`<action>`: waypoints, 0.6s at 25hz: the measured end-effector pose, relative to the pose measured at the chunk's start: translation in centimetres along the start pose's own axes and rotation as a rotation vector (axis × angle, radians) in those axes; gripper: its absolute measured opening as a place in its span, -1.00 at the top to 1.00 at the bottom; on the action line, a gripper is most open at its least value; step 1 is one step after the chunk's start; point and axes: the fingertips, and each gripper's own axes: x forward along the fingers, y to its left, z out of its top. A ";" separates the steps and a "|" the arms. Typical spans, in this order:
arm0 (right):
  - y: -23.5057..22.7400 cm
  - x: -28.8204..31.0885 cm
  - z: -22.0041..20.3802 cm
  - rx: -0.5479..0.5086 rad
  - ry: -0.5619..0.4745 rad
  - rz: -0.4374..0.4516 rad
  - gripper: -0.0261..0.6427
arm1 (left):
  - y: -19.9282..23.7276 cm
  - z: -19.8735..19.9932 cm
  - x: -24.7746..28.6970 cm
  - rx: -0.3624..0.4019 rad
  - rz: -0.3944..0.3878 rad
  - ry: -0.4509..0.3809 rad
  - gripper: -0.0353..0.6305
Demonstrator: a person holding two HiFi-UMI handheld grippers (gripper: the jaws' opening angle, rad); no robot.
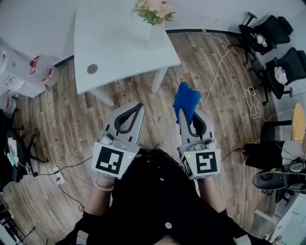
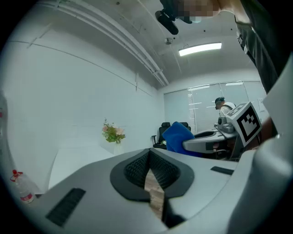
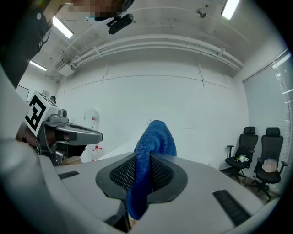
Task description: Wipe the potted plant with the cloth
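Wood floor (image 1: 57, 119) lies under a white table (image 1: 114, 52); in the head view a pale vase (image 1: 157, 34) at the table's far edge holds pink flowers (image 1: 153, 9). In the left gripper view, the left gripper (image 2: 149, 167) is closed and empty. In the right gripper view, the right gripper (image 3: 145, 176) clamps the blue cloth (image 3: 155, 137).
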 end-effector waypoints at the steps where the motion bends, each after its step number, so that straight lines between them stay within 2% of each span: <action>1: 0.0 -0.1 -0.1 0.000 0.001 0.000 0.68 | -0.1 0.0 0.0 0.001 -0.001 0.001 0.85; 15: 1.2 -0.3 0.5 0.022 -0.030 -0.008 0.68 | 0.5 0.0 -1.3 0.009 -0.008 -0.019 0.85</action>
